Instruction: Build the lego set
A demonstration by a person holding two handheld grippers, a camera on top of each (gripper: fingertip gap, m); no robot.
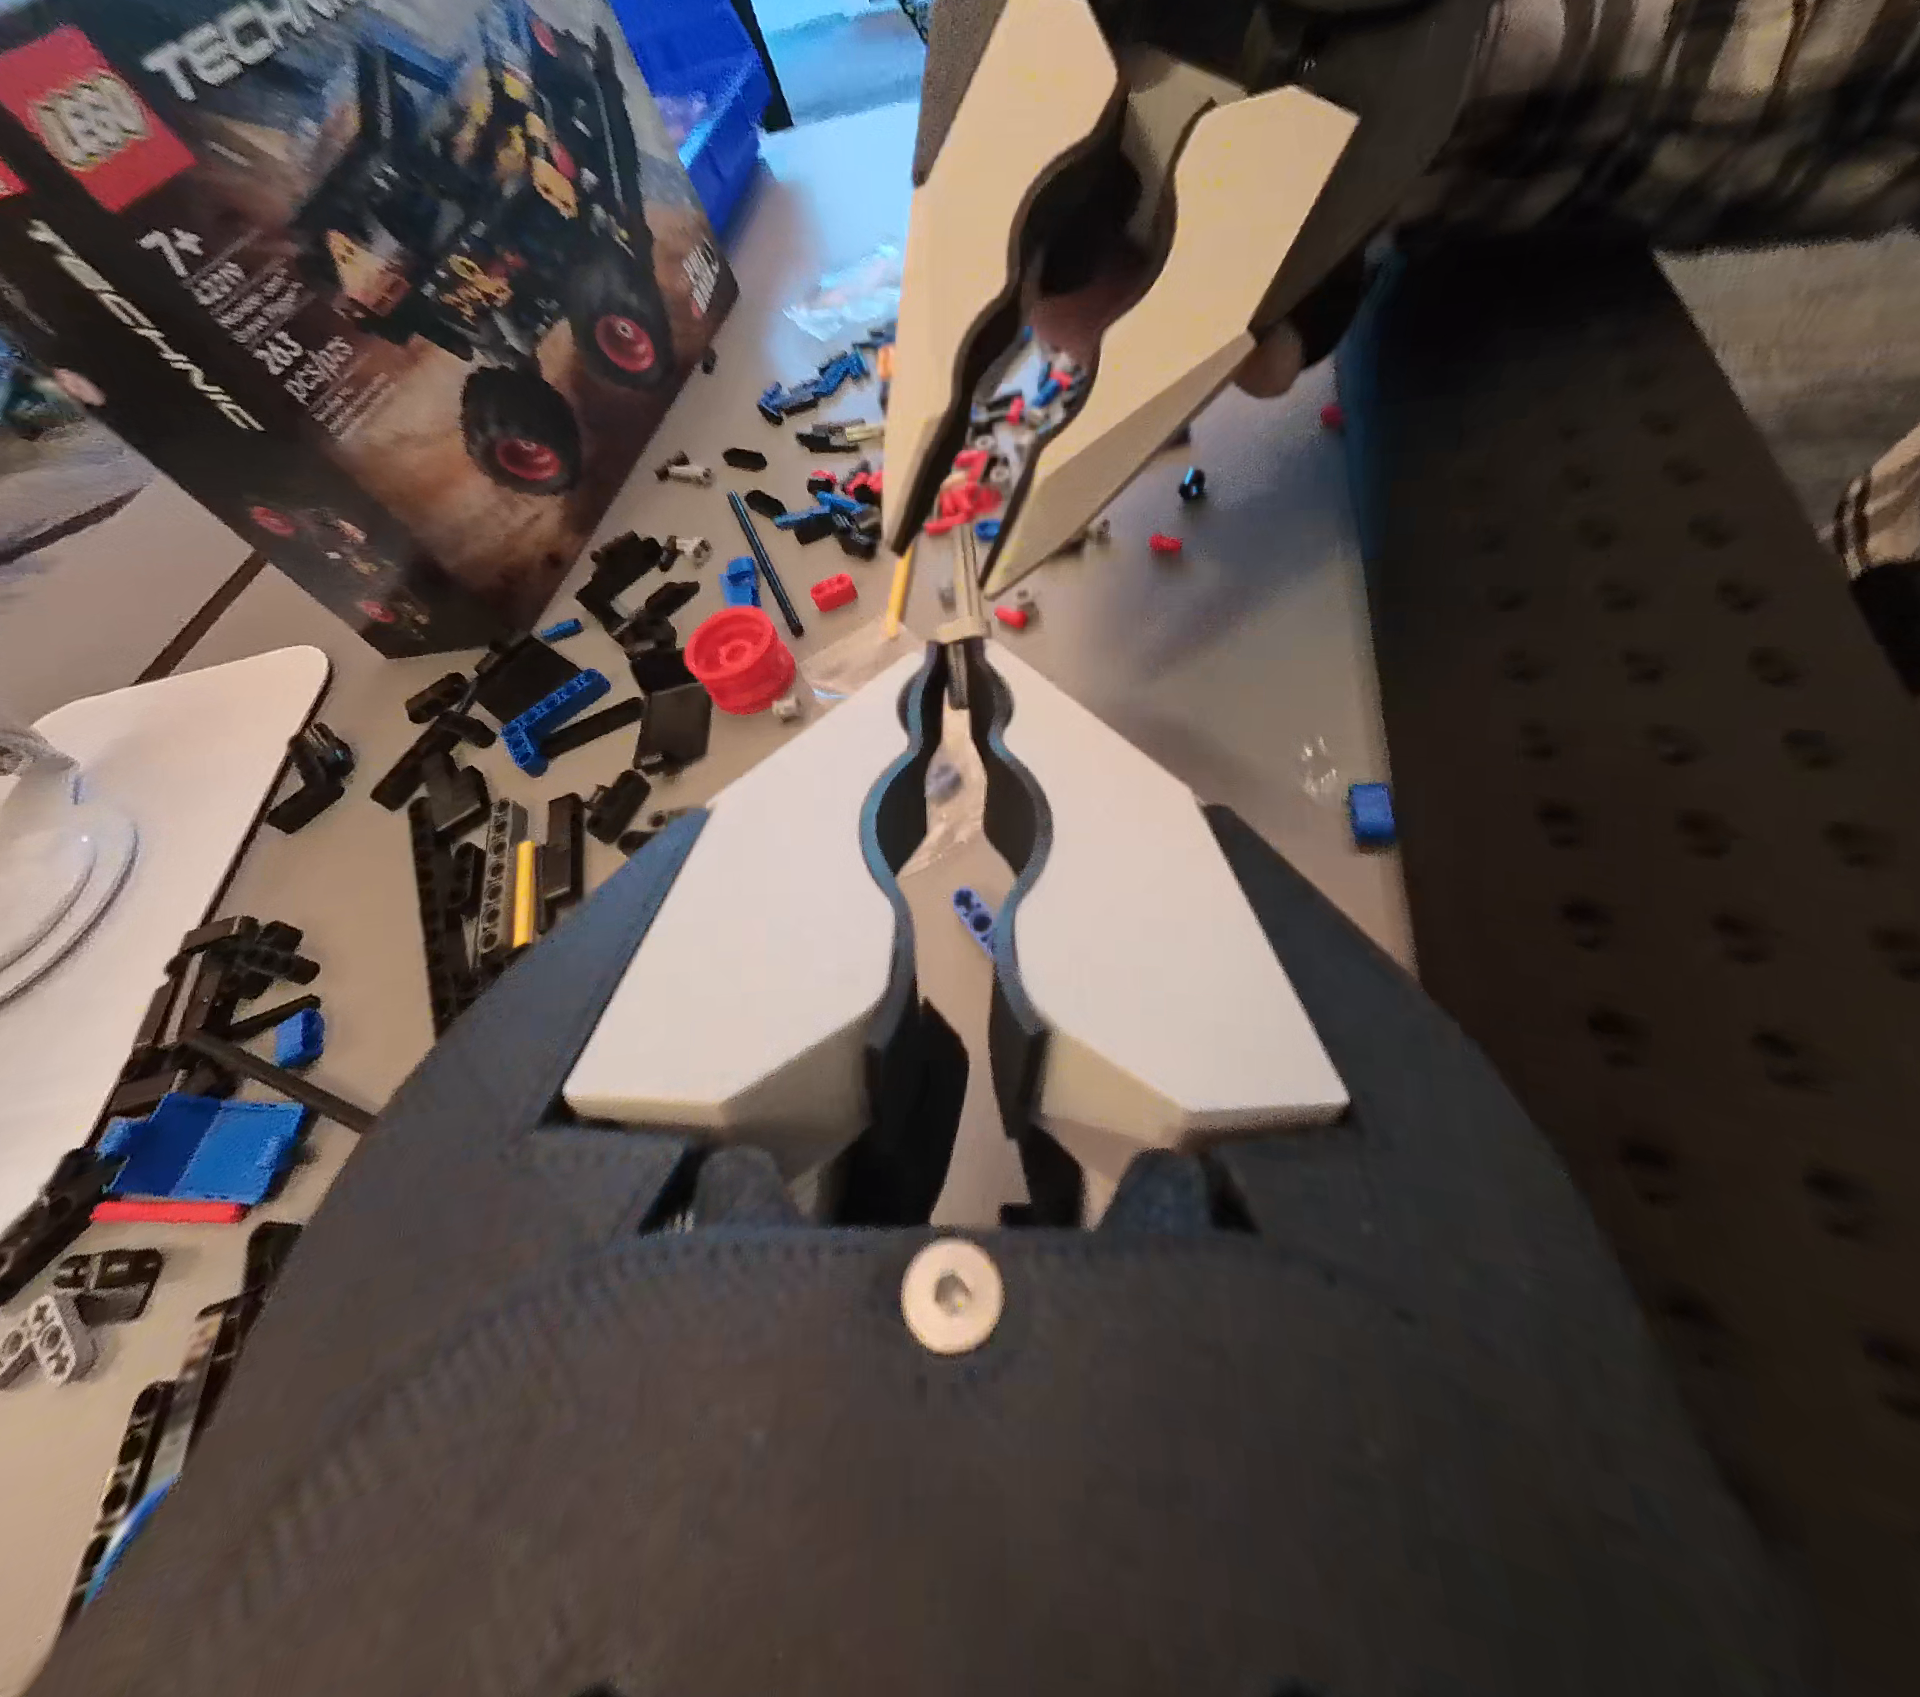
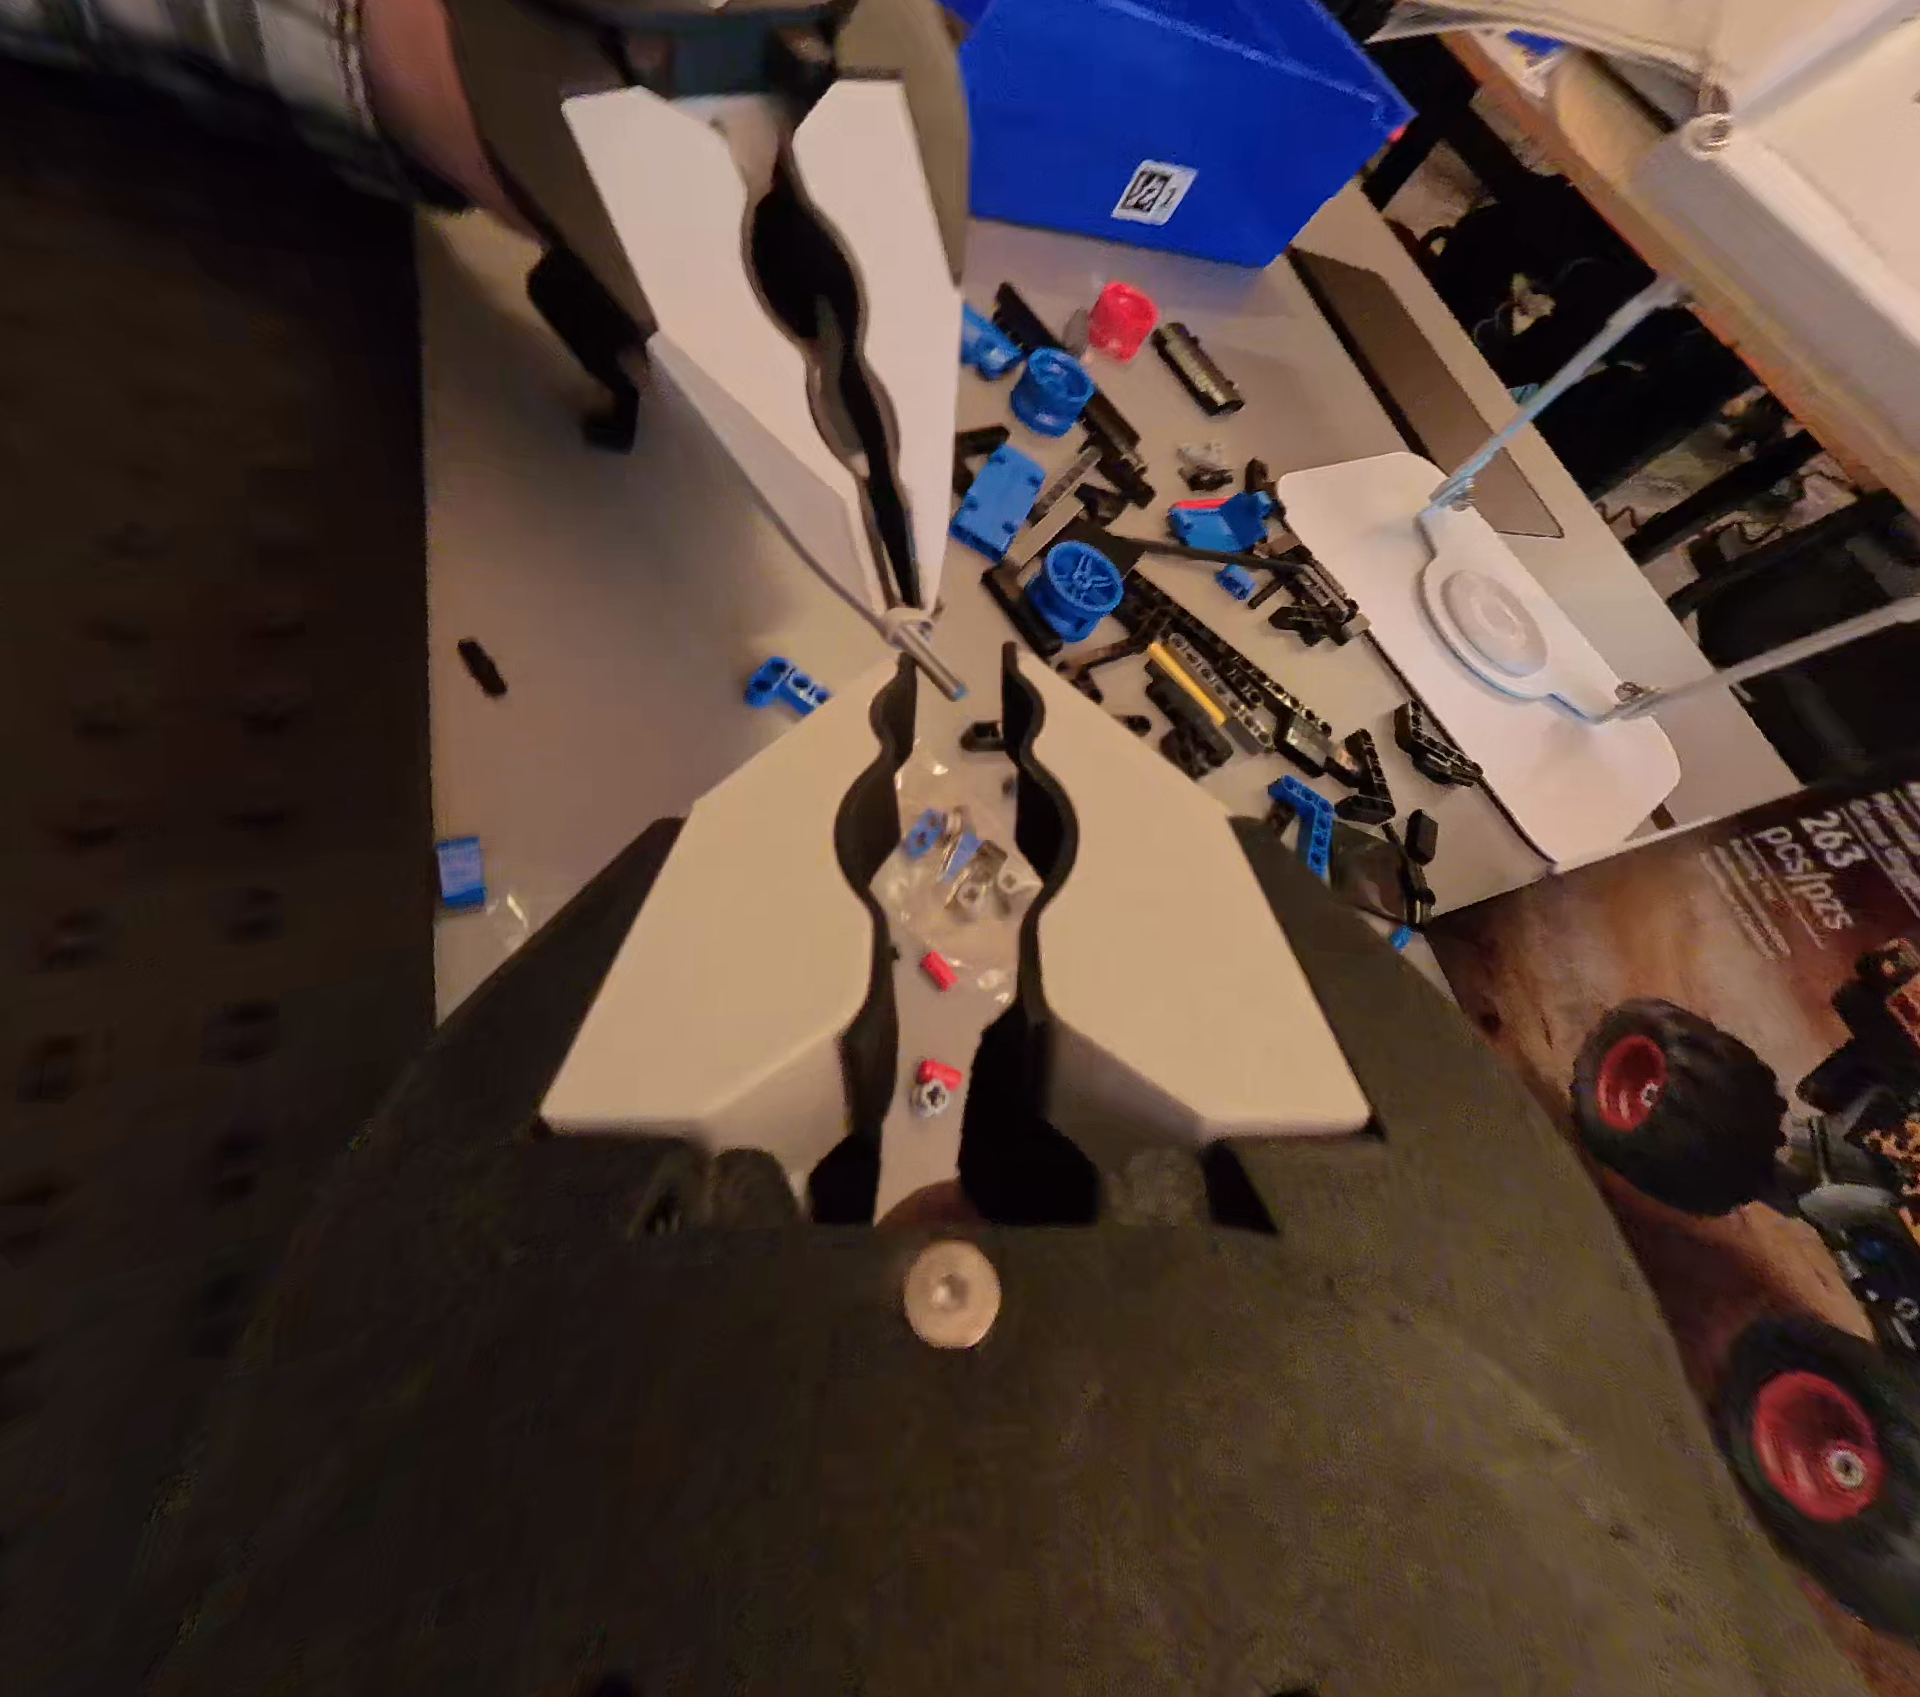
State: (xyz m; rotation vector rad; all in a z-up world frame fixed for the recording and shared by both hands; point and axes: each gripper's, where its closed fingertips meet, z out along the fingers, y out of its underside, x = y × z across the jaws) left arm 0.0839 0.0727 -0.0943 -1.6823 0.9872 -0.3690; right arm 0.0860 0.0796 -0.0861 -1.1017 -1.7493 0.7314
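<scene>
We see a thin grey axle pinched at the tips of the left claw, which is closed tight on it; the axle juts forward from those tips into the gap at the mouth of the right claw, and its blue-tipped end sits between the right fingers without clearly touching either. The right claw stands apart, gripping nothing. In the left wrist view the right claw comes down from above, tips spread on either side of the axle. In the right wrist view the left claw hangs tip to tip with the right one. Below the right claw's gap lies a clear bag of small parts on the grey table. To the left of the left claw sits a red wheel hub among loose black and blue beams, and beyond it the set's box. To the right of the right claw lie two blue hubs, a white stand base, and farther off a blue bin. A plaid sleeve shows behind the right claw.
</scene>
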